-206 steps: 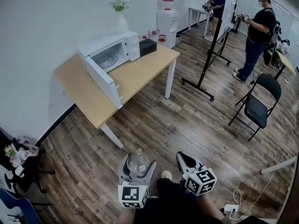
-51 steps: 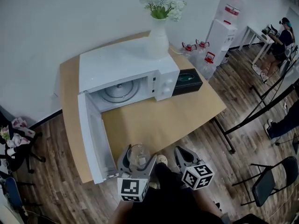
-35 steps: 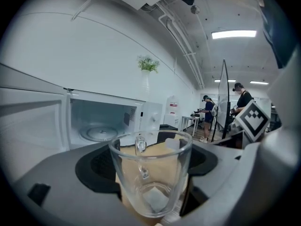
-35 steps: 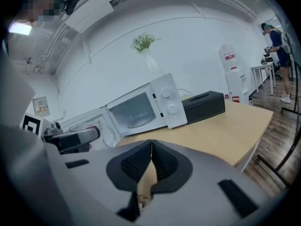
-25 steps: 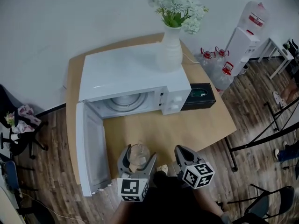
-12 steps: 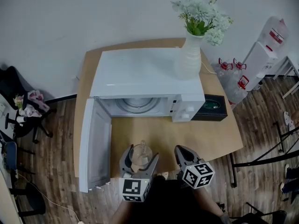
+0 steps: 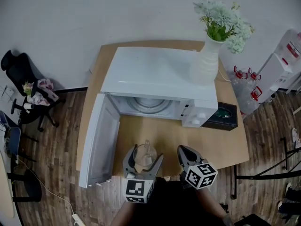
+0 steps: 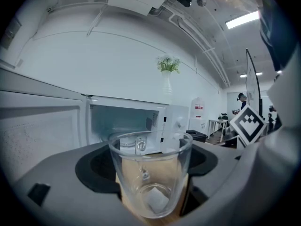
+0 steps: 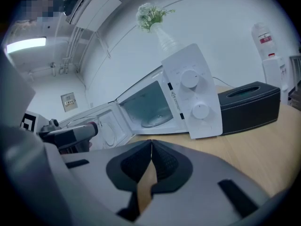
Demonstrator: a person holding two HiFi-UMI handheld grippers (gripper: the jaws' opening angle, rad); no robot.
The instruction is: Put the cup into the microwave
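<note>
A clear glass cup (image 7: 143,155) stands upright between the jaws of my left gripper (image 7: 143,163), which is shut on it over the table's front edge. In the left gripper view the cup (image 8: 150,175) fills the lower middle, with the microwave (image 8: 131,121) straight ahead. The white microwave (image 7: 160,74) sits on the wooden table (image 7: 174,138), its door (image 7: 98,145) swung open to the left and its glass turntable (image 7: 149,105) showing. My right gripper (image 7: 186,160) is shut and empty, just right of the left one; its pads (image 9: 149,166) meet.
A white vase of flowers (image 7: 209,60) stands on the microwave's right end. A black box (image 7: 225,117) lies right of the microwave. Water bottles and a dispenser (image 7: 282,65) stand at the right, and a black chair (image 7: 23,93) at the left.
I have come closer to the table and shifted right along it. The microwave now lies directly ahead. Both grippers keep the same hold and spacing.
</note>
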